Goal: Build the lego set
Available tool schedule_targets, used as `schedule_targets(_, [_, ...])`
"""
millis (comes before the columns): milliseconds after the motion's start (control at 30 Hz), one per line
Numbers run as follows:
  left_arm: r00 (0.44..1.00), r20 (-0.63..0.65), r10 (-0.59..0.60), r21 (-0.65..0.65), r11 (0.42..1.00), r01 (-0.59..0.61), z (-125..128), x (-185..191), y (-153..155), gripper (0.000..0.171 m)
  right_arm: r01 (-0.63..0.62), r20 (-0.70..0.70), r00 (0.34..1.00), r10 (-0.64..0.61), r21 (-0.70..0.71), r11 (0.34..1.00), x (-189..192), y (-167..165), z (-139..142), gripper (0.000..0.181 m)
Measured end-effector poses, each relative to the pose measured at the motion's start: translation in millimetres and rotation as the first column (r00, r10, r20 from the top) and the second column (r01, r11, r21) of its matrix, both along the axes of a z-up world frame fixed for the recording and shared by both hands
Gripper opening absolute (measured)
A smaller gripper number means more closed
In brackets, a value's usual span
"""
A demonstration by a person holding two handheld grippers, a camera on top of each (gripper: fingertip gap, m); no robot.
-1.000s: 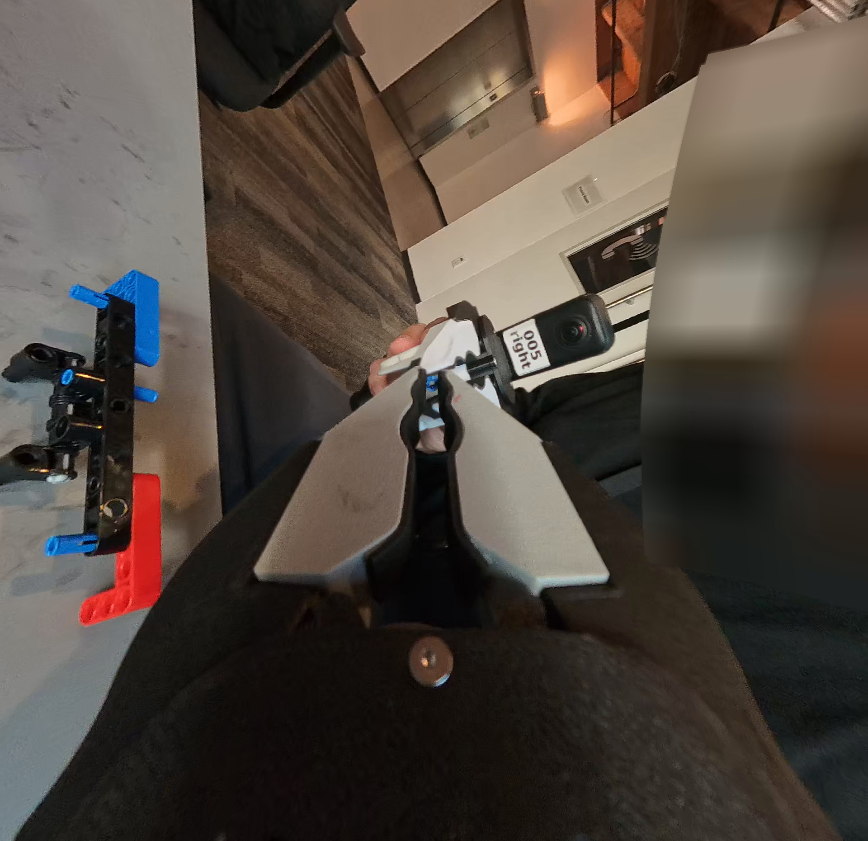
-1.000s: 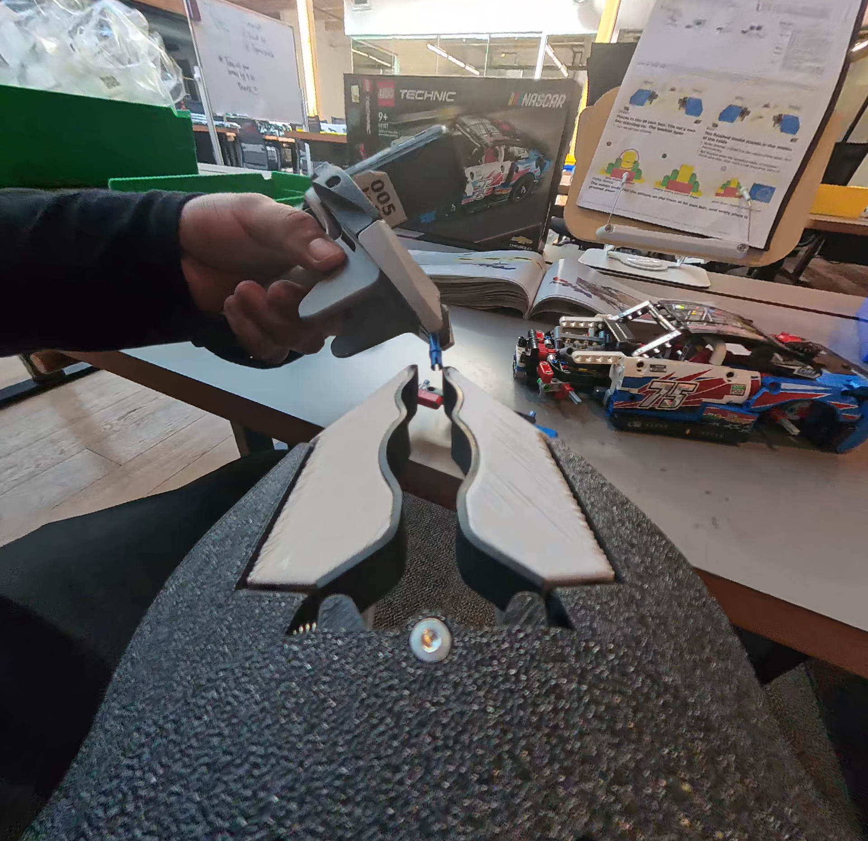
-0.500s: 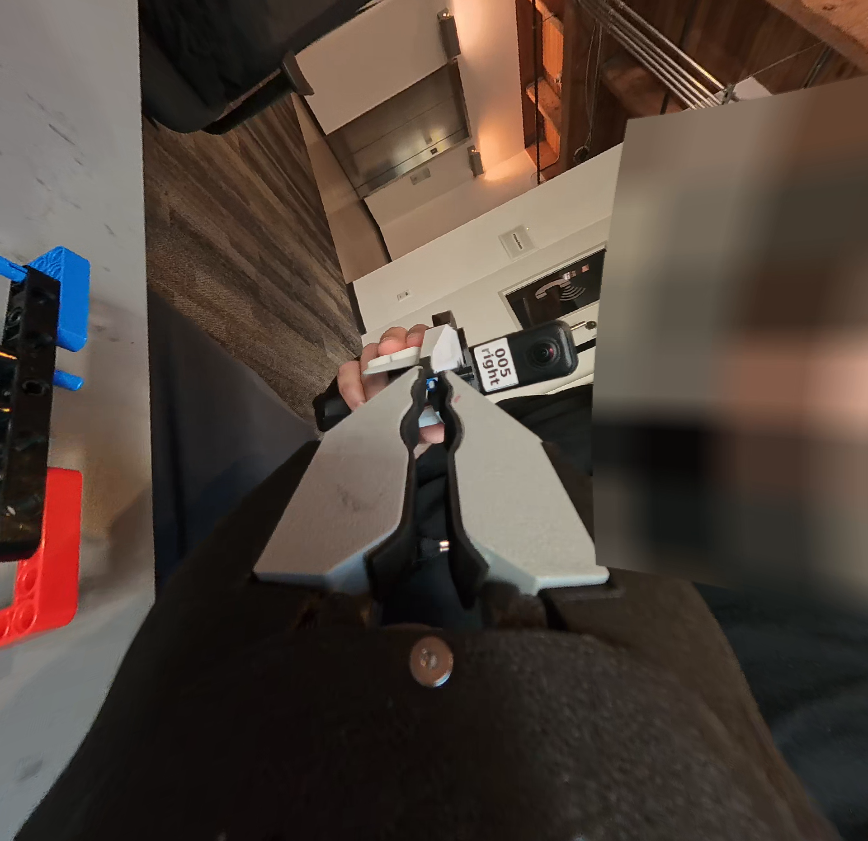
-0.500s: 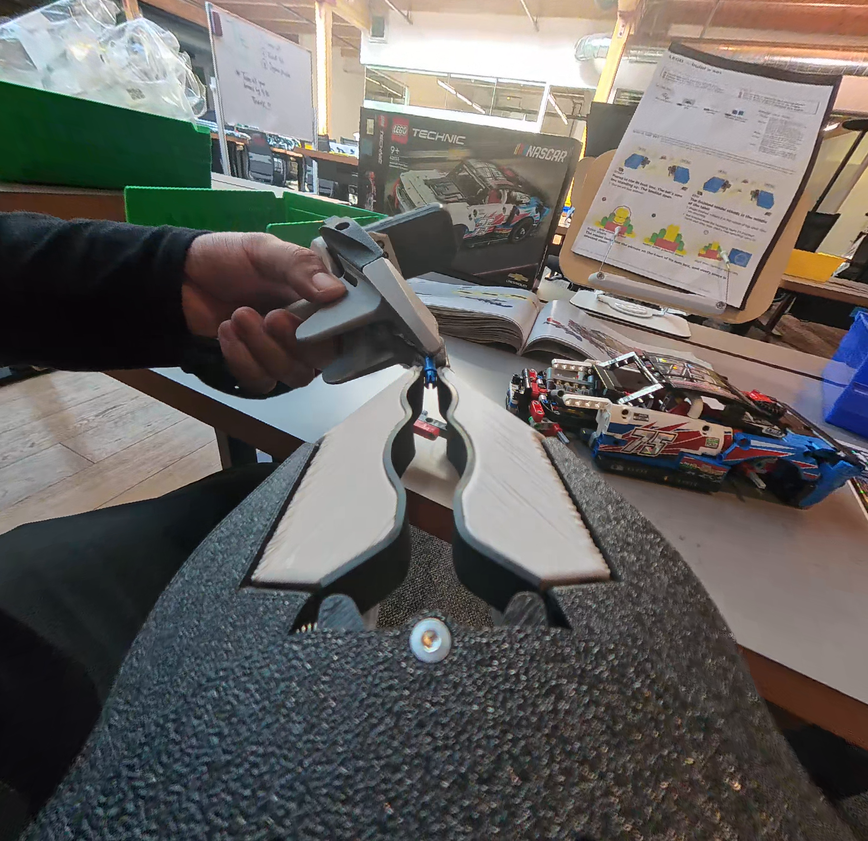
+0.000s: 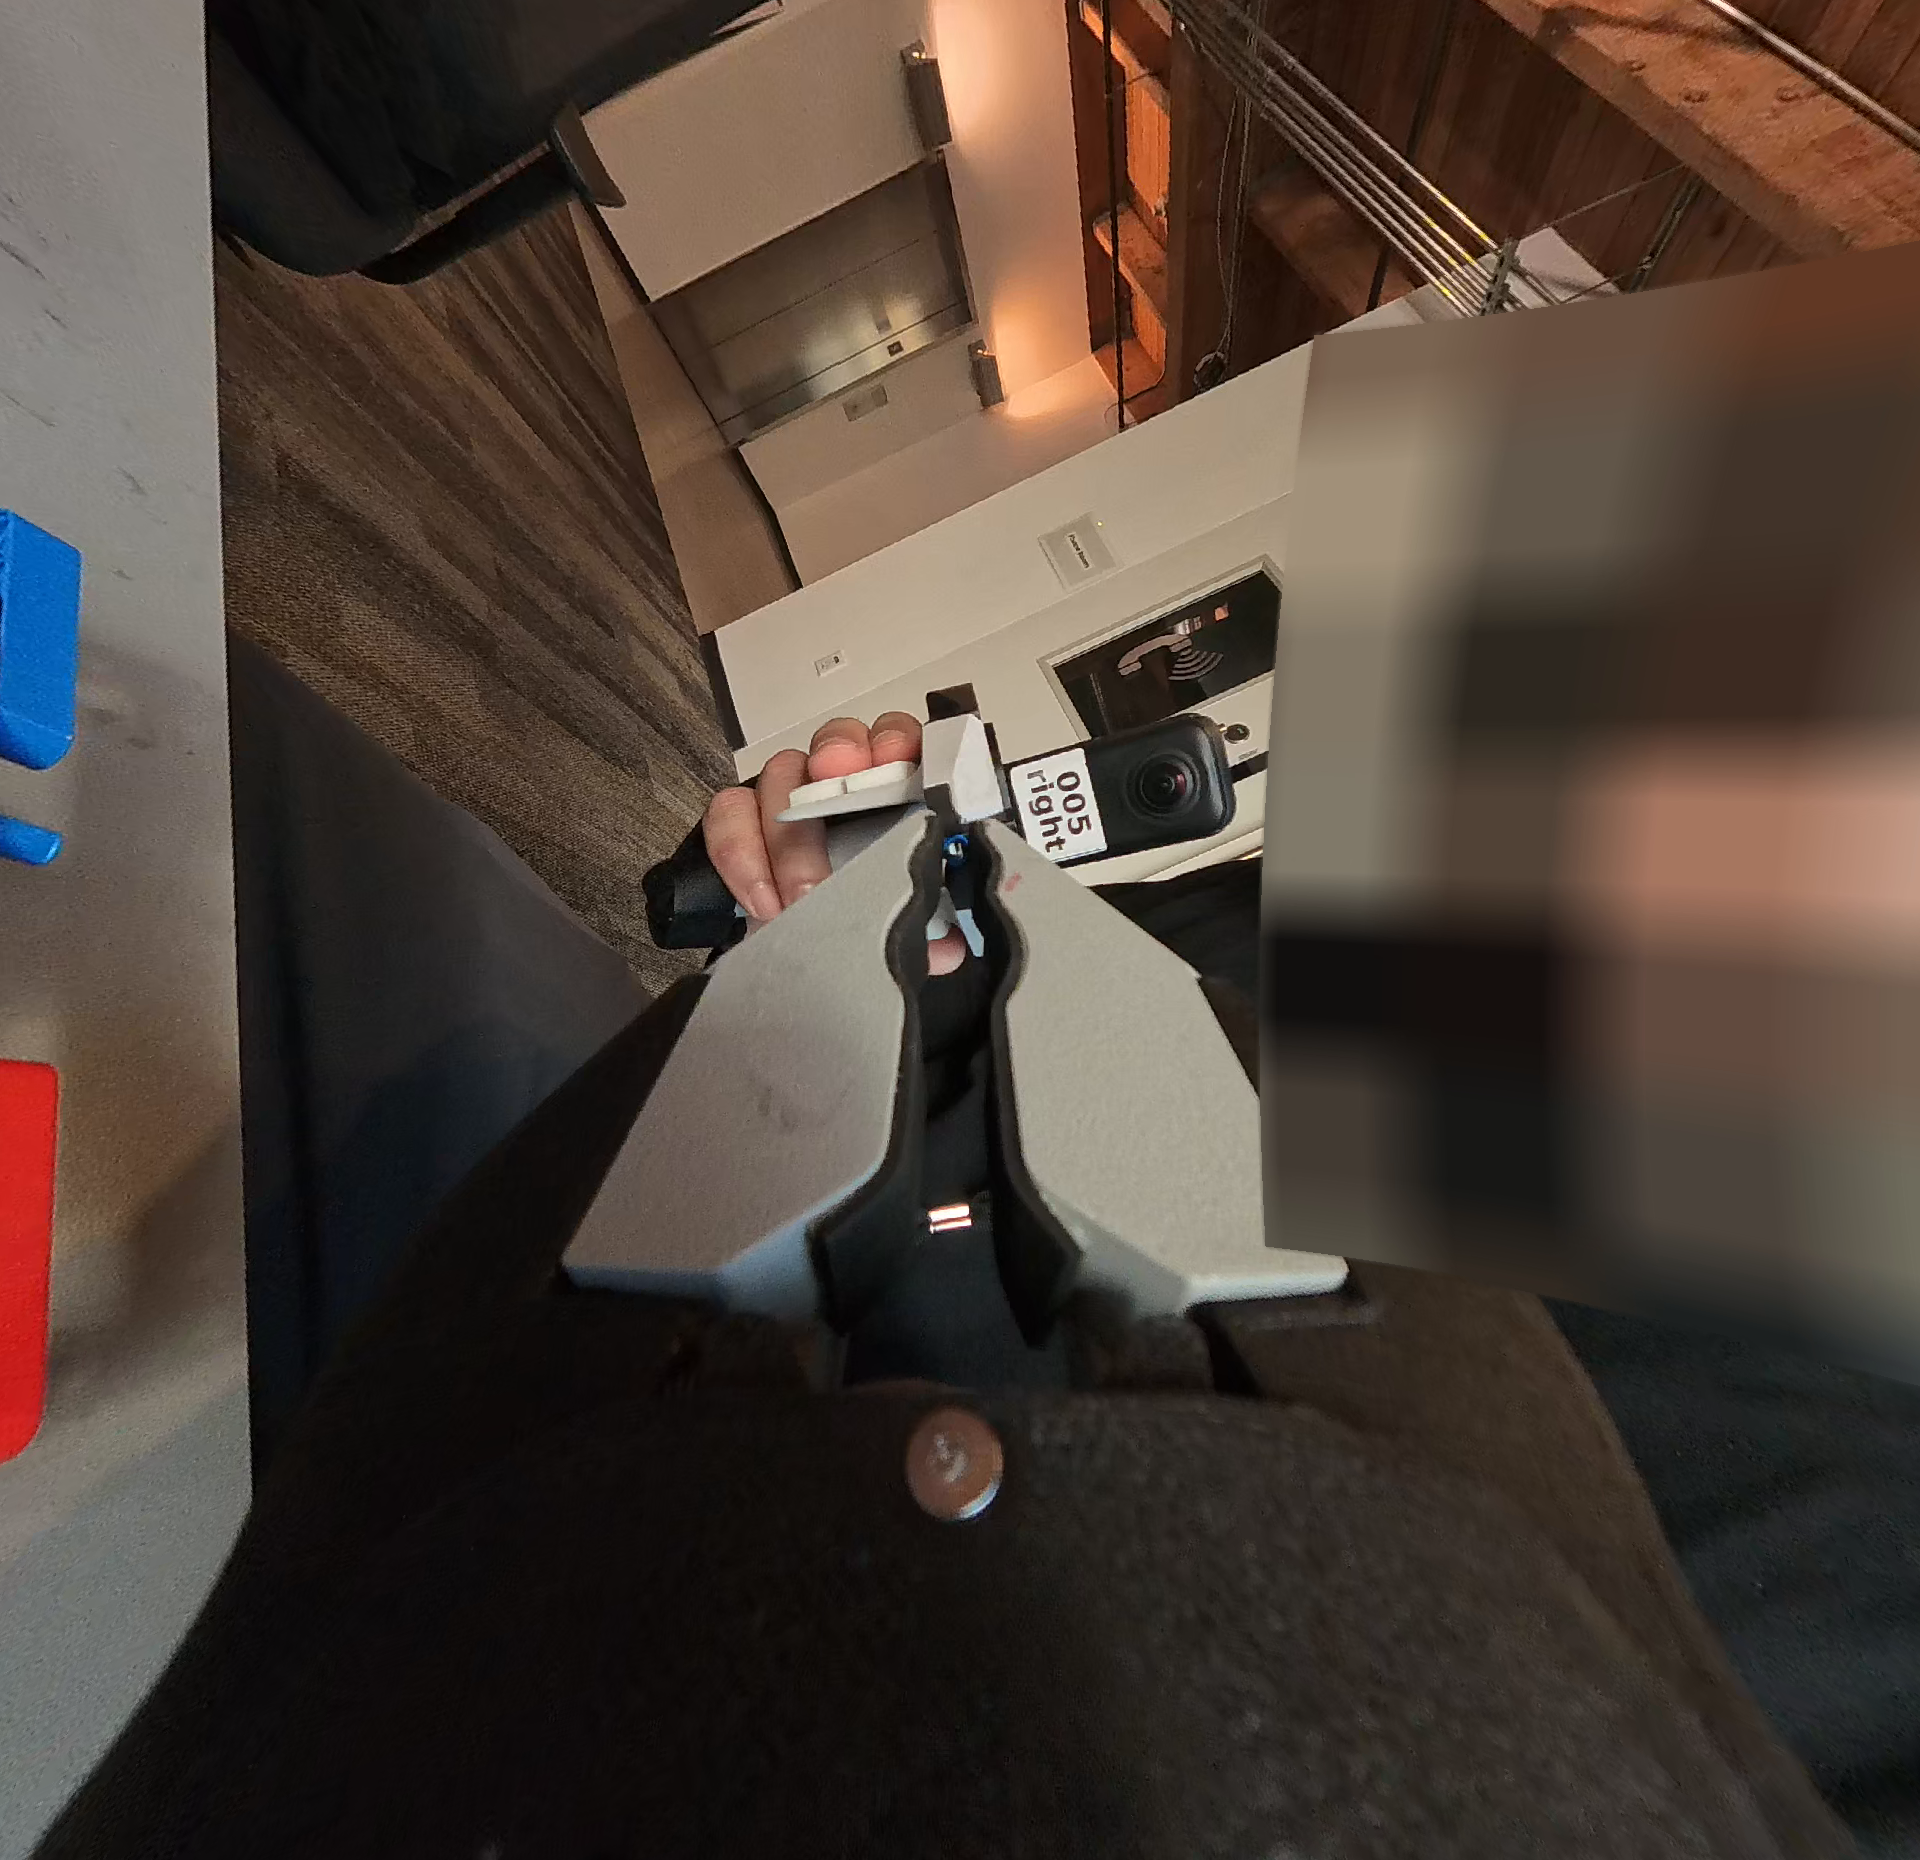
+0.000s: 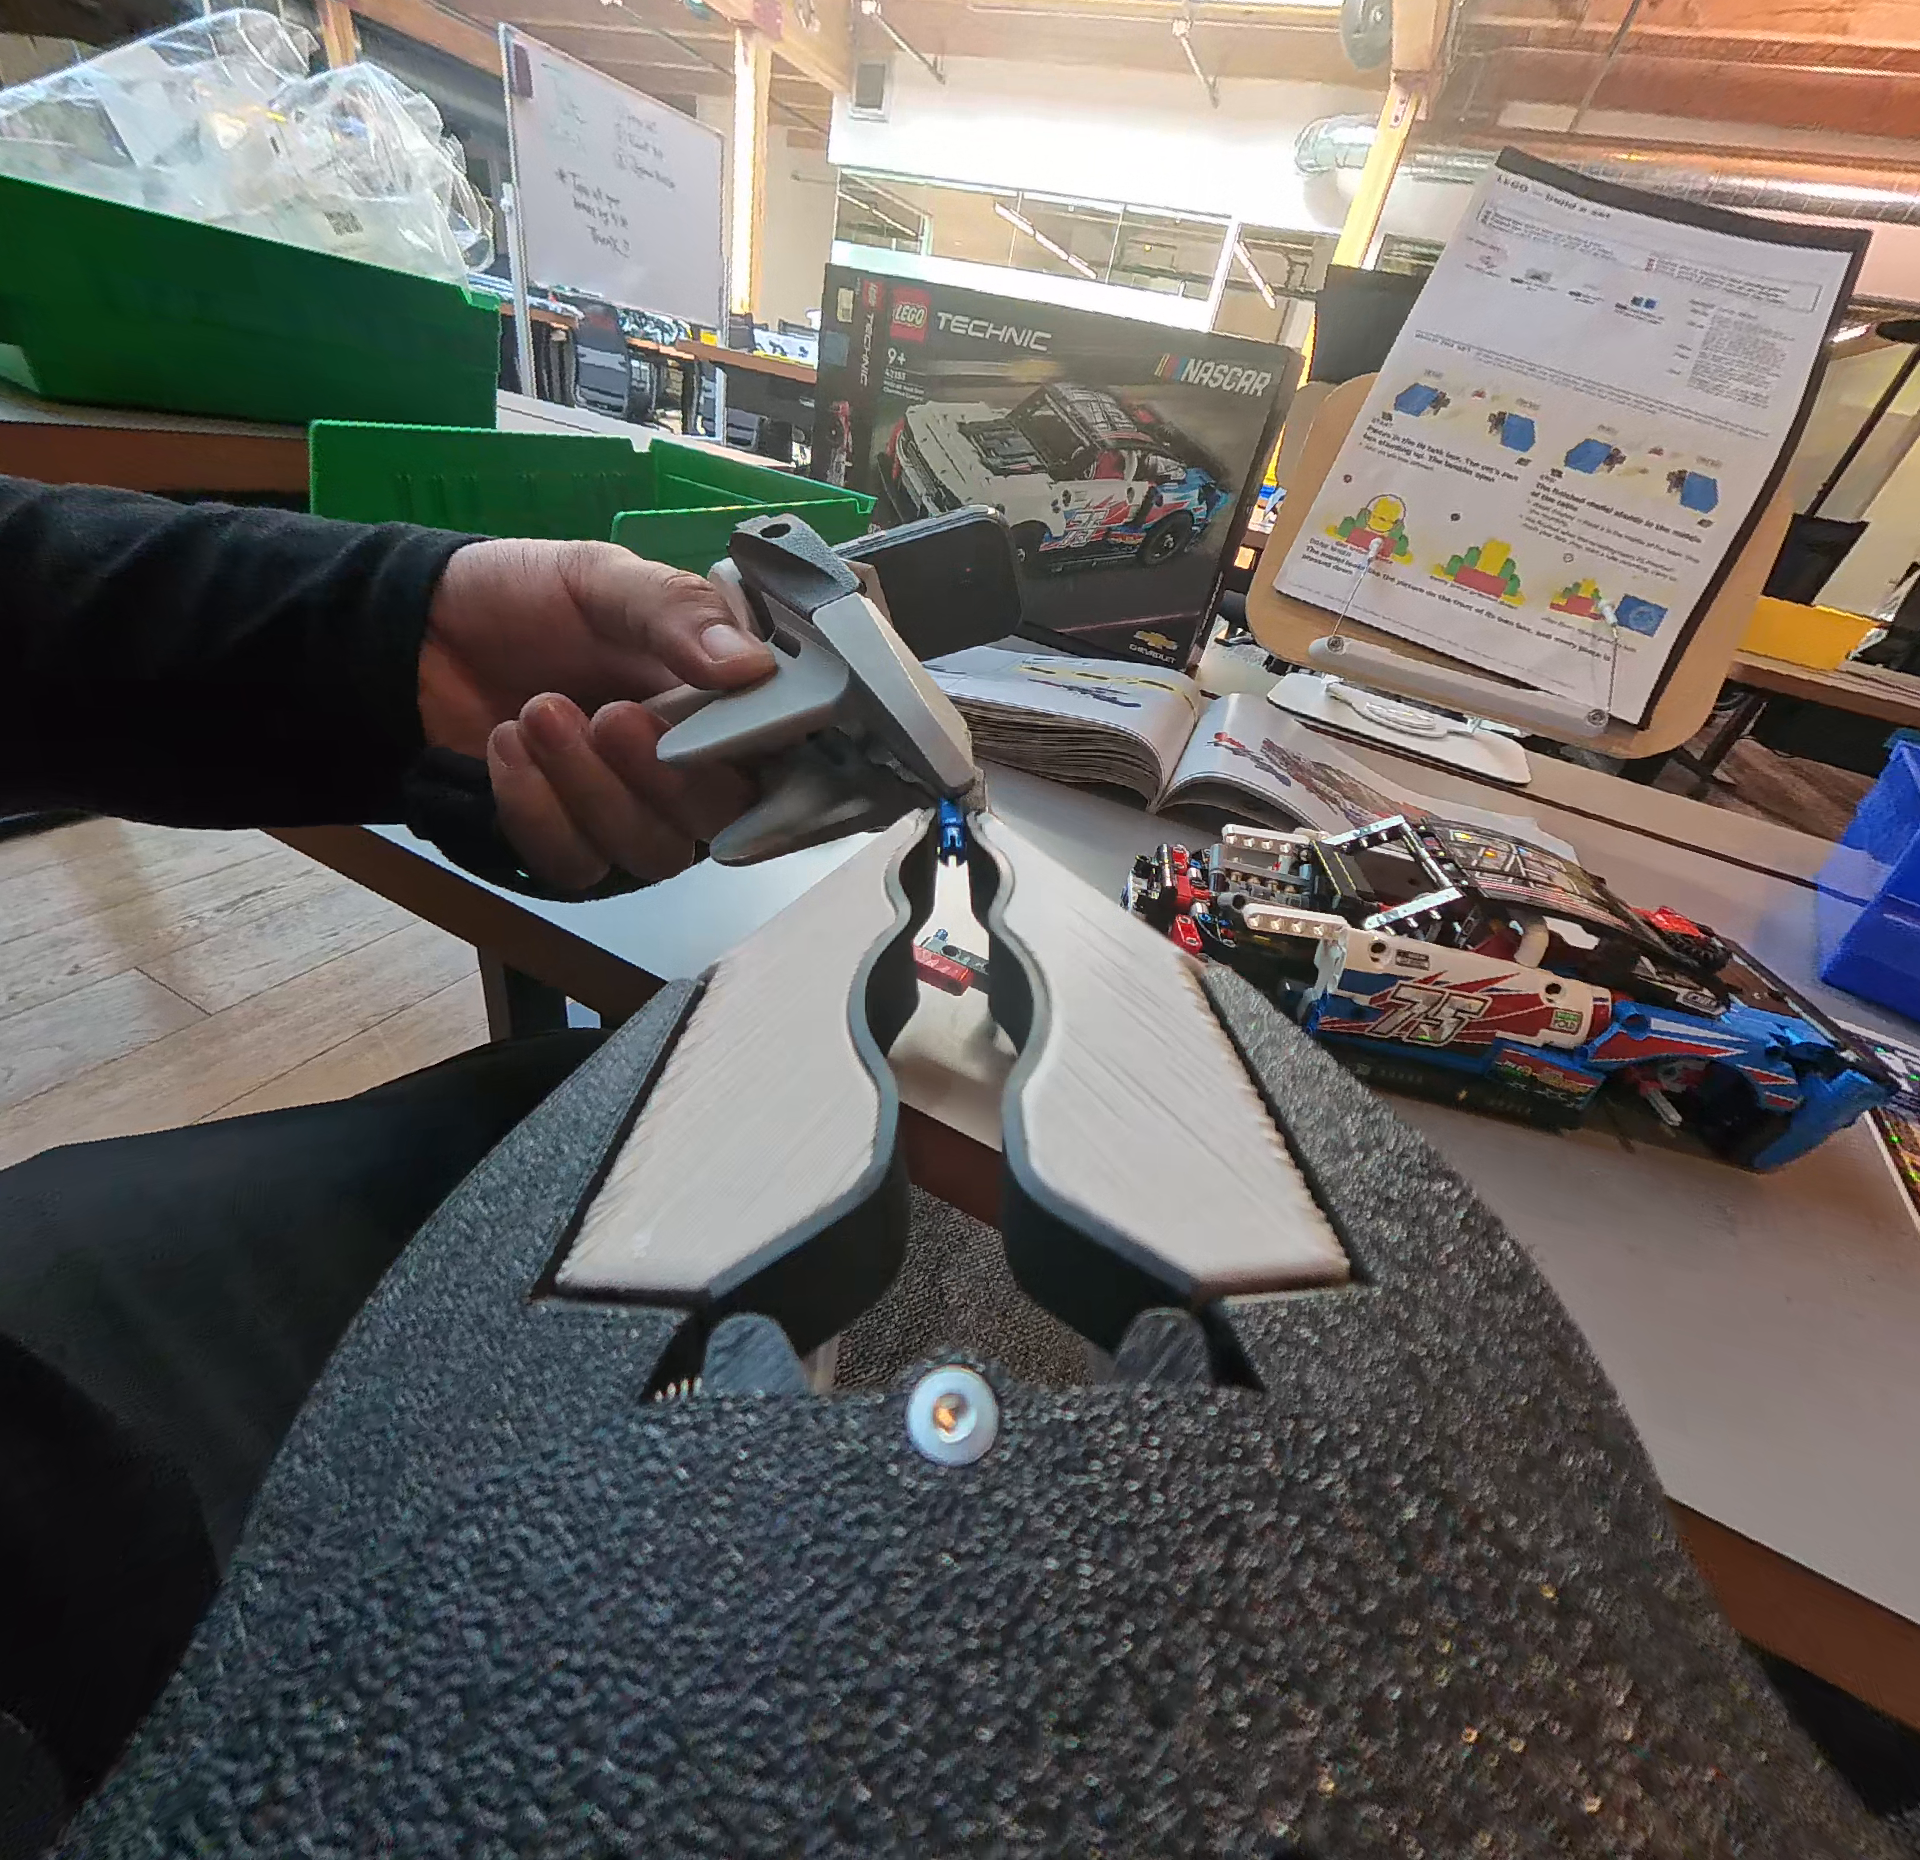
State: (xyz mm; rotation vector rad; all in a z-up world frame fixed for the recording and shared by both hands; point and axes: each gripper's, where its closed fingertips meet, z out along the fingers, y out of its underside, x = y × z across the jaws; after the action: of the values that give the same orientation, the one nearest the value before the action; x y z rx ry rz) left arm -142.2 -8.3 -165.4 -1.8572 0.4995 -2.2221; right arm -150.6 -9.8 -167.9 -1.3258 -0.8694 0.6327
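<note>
A small blue pin (image 6: 948, 842) is held in the air over the table's front edge, between both grippers. My right gripper (image 6: 948, 836) has its tips closed on the pin's lower part. My left gripper (image 5: 952, 846), held by a hand (image 6: 582, 688), pinches the same blue pin (image 5: 952, 856) from above. In the left wrist view the right gripper's white fingers (image 5: 940, 771) meet mine tip to tip. The partial build lies at the left edge of that view, showing only its blue piece (image 5: 36, 657) and red piece (image 5: 26, 1260). A red piece (image 6: 943, 967) also shows between my right fingers.
A finished race car model (image 6: 1507, 989) stands on the grey table (image 6: 1558, 1291) at the right. Behind it lie an open manual (image 6: 1143, 730), the set's box (image 6: 1049, 460) and an instruction sheet on a stand (image 6: 1558, 439). Green bins (image 6: 239, 324) stand at the back left, a blue bin (image 6: 1881, 875) at the far right.
My right gripper's fingers have closed from open onto the blue pin that the left gripper holds. The left gripper has turned away, so the partial build has slid almost out of its view.
</note>
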Motion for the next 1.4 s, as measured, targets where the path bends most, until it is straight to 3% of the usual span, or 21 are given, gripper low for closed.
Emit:
schedule_targets(33, [1.0,0.0,0.0,-0.001,1.0,0.0,0,0,0,0.002,-0.002,0.0,1.0,0.002,-0.004,1.0,0,0,0,0.004])
schedule_targets(200, [0.997,-0.075,0.019,0.058,0.998,-0.014,-2,-10,10,0.0,0.007,-0.038,0.999,-0.01,-0.067,0.998,0,2,-5,0.004])
schedule_targets(267, [0.97,-0.212,0.121,0.238,0.969,-0.069,-8,-31,32,0.0,0.013,-0.069,0.997,-0.027,-0.198,0.98,0,10,-22,0.004])
schedule_targets(300, [0.908,-0.368,0.198,0.395,0.918,-0.04,-26,-44,45,0.0,0.026,-0.075,0.996,-0.047,-0.259,0.966,1,14,-34,0.004])
schedule_targets(333, [0.801,-0.524,0.289,0.51,0.86,0.023,-48,-59,59,0.009,0.041,-0.059,0.996,-0.062,-0.306,0.951,0,17,-49,0.004])
schedule_targets(367, [0.7,-0.635,0.326,0.551,0.827,0.115,-66,-71,66,0.021,0.063,-0.029,0.997,-0.077,-0.332,0.941,-1,20,-63,0.004])
schedule_targets(400, [0.643,-0.704,0.302,0.535,0.821,0.201,-77,-75,63,0.025,0.081,-0.001,0.996,-0.087,-0.338,0.938,-3,23,-73,0.003])
schedule_targets(467, [0.625,-0.75,0.219,0.486,0.823,0.295,-86,-67,51,0.032,0.114,0.03,0.993,-0.11,-0.327,0.938,-6,28,-83,0.004])
schedule_targets(567, [0.567,-0.791,0.231,0.497,0.783,0.375,-100,-61,54,0.032,0.175,0.043,0.984,-0.17,-0.286,0.942,-7,38,-84,0.004])
schedule_targets(700, [0.555,-0.801,0.225,0.488,0.782,0.387,-106,-59,67,0.028,0.201,0.041,0.979,-0.197,-0.282,0.938,-15,49,-88,0.004])
schedule_targets(900, [0.608,-0.784,0.124,0.428,0.817,0.386,-107,-54,57,0.02,0.203,0.039,0.979,-0.202,-0.338,0.919,-25,57,-102,0.004])
schedule_targets(1033, [0.626,-0.762,0.167,0.47,0.807,0.357,-99,-52,63,0.019,0.198,0.01,0.979,-0.206,-0.319,0.927,-26,51,-98,0.003])
schedule_targets(1400, [0.573,-0.807,0.144,0.44,0.794,0.419,-103,-43,61,0.017,0.192,-0.067,0.969,-0.236,-0.39,0.9,-21,58,-103,0.004])
